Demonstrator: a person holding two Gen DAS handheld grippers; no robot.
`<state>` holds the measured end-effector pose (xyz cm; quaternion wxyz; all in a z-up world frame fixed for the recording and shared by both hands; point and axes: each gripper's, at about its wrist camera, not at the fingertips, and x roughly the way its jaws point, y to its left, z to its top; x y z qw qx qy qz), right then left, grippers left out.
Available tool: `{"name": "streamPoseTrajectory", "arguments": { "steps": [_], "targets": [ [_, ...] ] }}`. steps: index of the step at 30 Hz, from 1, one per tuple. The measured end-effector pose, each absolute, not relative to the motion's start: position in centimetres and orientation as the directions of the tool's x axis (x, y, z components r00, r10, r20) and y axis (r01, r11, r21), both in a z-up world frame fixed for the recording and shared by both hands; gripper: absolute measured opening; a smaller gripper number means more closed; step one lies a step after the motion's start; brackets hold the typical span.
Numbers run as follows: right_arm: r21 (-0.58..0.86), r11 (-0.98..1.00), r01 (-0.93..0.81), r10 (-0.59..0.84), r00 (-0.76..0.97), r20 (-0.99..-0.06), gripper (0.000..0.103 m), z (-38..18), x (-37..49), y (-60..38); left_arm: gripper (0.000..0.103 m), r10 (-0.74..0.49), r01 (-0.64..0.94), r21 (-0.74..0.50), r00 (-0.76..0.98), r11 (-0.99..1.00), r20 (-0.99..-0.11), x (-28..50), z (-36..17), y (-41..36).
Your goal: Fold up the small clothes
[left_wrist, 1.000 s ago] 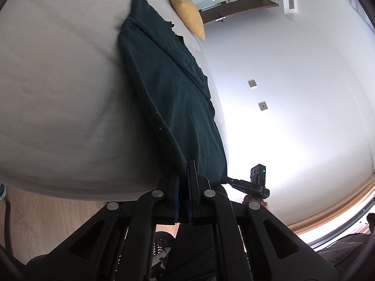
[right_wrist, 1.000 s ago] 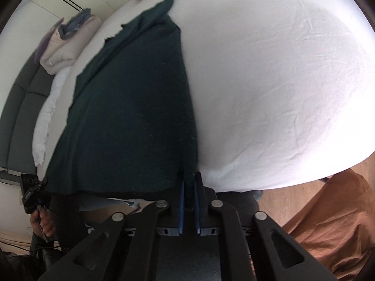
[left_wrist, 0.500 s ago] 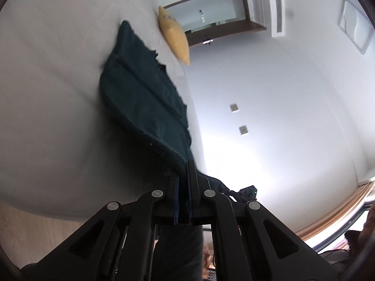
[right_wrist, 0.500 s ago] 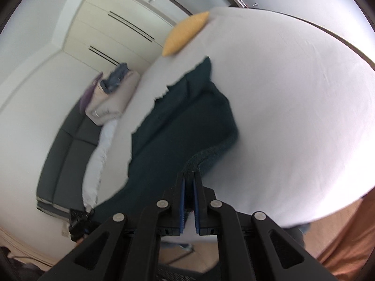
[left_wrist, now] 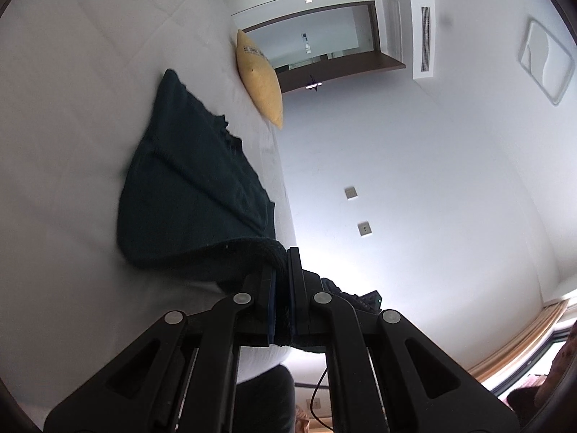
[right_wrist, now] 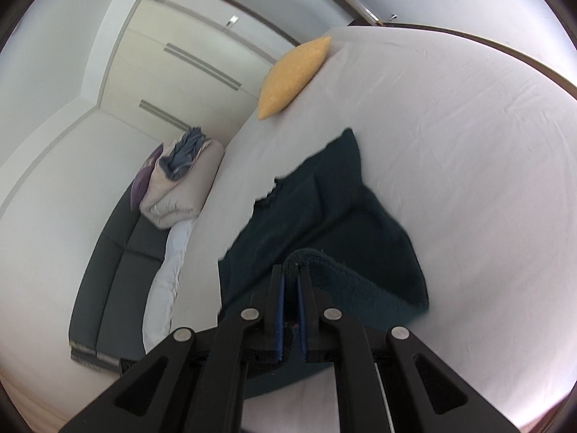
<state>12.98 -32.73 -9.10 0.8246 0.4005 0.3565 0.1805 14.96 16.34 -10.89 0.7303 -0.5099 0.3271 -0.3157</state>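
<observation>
White bed sheet [right_wrist: 468,151] carries a dark green garment [right_wrist: 324,209], its near hem lifted, pinched by left gripper [left_wrist: 282,267] and right gripper [right_wrist: 291,281].

Where we see things on the bed

We see the sweater [right_wrist: 324,216] on the bed [right_wrist: 468,144], the pillow [right_wrist: 294,74] behind it, a sofa [right_wrist: 115,252] beside.
</observation>
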Motion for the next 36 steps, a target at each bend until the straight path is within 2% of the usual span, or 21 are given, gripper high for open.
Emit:
{"name": "streamPoseTrajectory", "arguments": {
  "steps": [4, 10, 17, 25, 27, 29, 30, 31, 33, 34, 35, 36],
  "targets": [
    [0.796, 0.605, 0.031, 0.558, 0.697, -0.45, 0.007, -9.0, 17.1, -32.6, 0.004, -0.785, 0.107, -0.961, 0.604, 0.254, -0.14, 19.4, -10.8, 16.7],
    [0.783, 0.619, 0.059, 0.538, 0.694, -0.478, 0.007, -9.2, 23.6, -31.5, 0.004, -0.765, 0.066, -0.962, 0.622, 0.265, -0.168, 27.6, -11.5, 16.5],
    [0.756, 0.647, 0.099, 0.499, 0.695, -0.518, 0.007, -10.1, 31.1, -30.4, 0.004, -0.737, 0.018, -0.951, 0.637, 0.308, -0.227, 36.9, -12.6, 16.8],
    [0.713, 0.685, 0.151, 0.452, 0.68, -0.578, 0.008, -12.0, 36.7, -29.7, 0.004, -0.7, -0.056, -0.944, 0.657, 0.326, -0.28, 44.0, -15.6, 17.5],
    [0.698, 0.691, 0.189, 0.422, 0.678, -0.601, 0.013, -12.9, 37.6, -29.8, 0.004, -0.688, -0.104, -0.942, 0.658, 0.32, -0.306, 45.6, -17.5, 17.8],
    [0.685, 0.695, 0.219, 0.384, 0.692, -0.611, 0.025, -13.9, 38.6, -30.0, 0.006, -0.679, -0.183, -0.936, 0.648, 0.301, -0.345, 47.1, -20.2, 18.1],
    [0.686, 0.691, 0.228, 0.378, 0.694, -0.612, 0.043, -14.2, 38.8, -30.2, 0.008, -0.686, -0.219, -0.932, 0.632, 0.289, -0.361, 47.7, -21.4, 18.3],
    [0.687, 0.686, 0.238, 0.371, 0.698, -0.613, 0.054, -14.6, 38.8, -30.4, 0.011, -0.69, -0.248, -0.927, 0.619, 0.28, -0.374, 48.1, -22.4, 18.6],
    [0.68, 0.691, 0.243, 0.36, 0.701, -0.616, 0.055, -15.1, 38.6, -30.6, 0.019, -0.668, -0.251, -0.928, 0.645, 0.274, -0.371, 47.9, -22.8, 19.5],
    [0.676, 0.698, 0.237, 0.359, 0.701, -0.616, 0.055, -15.2, 38.4, -30.6, 0.033, -0.659, -0.246, -0.933, 0.66, 0.264, -0.36, 47.8, -22.7, 20.1],
    [0.67, 0.705, 0.233, 0.356, 0.701, -0.618, 0.055, -15.3, 38.1, -30.6, 0.06, -0.65, -0.251, -0.934, 0.671, 0.253, -0.356, 47.7, -22.7, 20.6],
    [0.668, 0.707, 0.232, 0.355, 0.701, -0.618, 0.055, -15.5, 37.7, -30.6, 0.067, -0.635, -0.247, -0.939, 0.692, 0.239, -0.344, 47.5, -22.5, 21.1]
  ]
}}
